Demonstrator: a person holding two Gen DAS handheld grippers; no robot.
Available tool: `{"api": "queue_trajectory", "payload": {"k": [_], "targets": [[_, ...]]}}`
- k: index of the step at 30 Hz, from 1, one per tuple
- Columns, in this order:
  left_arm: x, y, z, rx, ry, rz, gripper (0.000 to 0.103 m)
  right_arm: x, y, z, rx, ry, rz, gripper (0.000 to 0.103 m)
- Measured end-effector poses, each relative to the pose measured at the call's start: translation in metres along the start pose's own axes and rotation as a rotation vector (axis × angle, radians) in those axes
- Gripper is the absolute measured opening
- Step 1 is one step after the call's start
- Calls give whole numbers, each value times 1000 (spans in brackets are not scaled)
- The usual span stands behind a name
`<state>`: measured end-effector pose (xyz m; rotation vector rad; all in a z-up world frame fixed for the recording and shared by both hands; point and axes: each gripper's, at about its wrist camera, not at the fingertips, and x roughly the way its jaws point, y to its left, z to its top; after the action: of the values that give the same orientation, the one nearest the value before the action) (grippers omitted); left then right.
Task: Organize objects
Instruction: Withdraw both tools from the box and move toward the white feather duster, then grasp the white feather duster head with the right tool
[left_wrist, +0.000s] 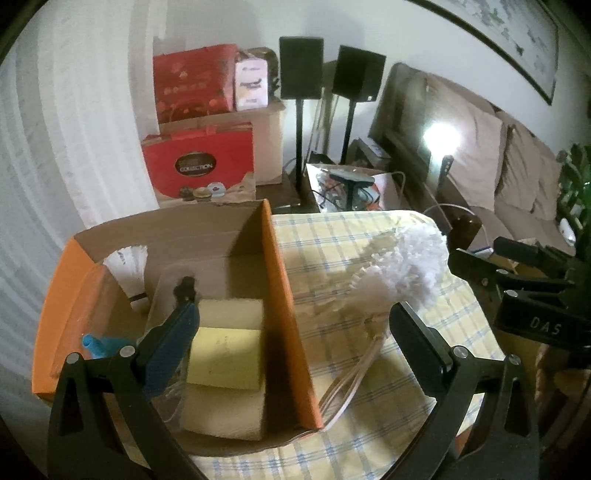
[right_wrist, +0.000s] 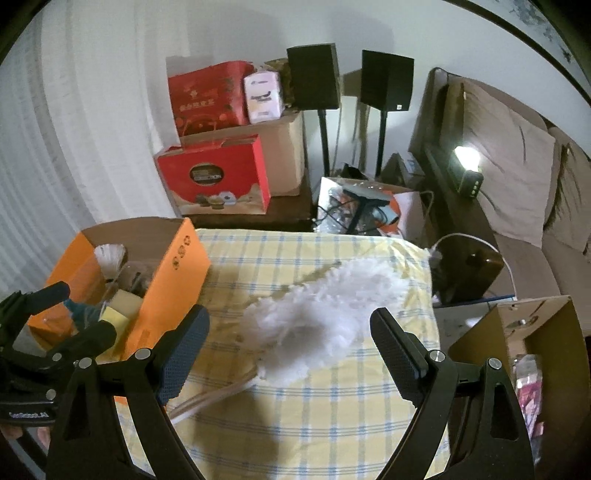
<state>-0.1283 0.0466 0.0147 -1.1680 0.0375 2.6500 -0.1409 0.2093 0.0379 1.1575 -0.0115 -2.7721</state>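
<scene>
Feather duster (right_wrist: 317, 317) lying loose on the checked tablecloth (right_wrist: 295, 424), fluffy white head toward the far edge, clear handle (right_wrist: 207, 400) trailing back toward the orange box (right_wrist: 173, 280). Right gripper (right_wrist: 291, 358) poised just above the head, fingers spread wide and empty, the duster lined up between them, apparently for a pickup. Left gripper (left_wrist: 295, 339) likewise spread wide and holding nothing, straddling the near wall of the box (left_wrist: 284, 295), one finger (left_wrist: 173, 343) over the contents, the other (left_wrist: 421, 339) out over the cloth near the handle (left_wrist: 354, 373). Already packed inside the box: yellow sponges (left_wrist: 225, 354), a white brush (left_wrist: 125, 266) standing at the back corner, something blue (left_wrist: 98, 347) at the near side. Box set open-topped at the table's left edge, within easy reach of both hands. Sorting seemingly near its end, the duster being the one thing left out on the cloth. Long, limp head likely to sag if gripped only at one end.
</scene>
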Motion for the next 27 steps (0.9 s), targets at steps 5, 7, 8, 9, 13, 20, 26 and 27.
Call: {"api": "queue_trajectory", "payload": {"k": [5,7,8,9,13,20,26,27], "targets": [[7,-11,4,10,4,-9,103,3,-16,-1,28,6,1,90],[11,-15,5,13,10,-16,103,5,-21,-1,37,10,1,90],[14,-17,5,15,14,-20,103,6,-23,-1,40,12,-1,90],[17,-20,6,17,18,-23,103,7,-26,-1,41,15,-2,90],[26,-29,7,29,32,-33,103,14,-36,-1,54,28,-11,90],[44,-43,8,45,48,-55,103,29,-56,-1,80,44,-26,90],[61,-57,9,58,65,-58,103,45,-72,0,105,66,-33,90],[63,-58,9,58,70,-61,103,49,-75,0,110,71,-33,90]]}}
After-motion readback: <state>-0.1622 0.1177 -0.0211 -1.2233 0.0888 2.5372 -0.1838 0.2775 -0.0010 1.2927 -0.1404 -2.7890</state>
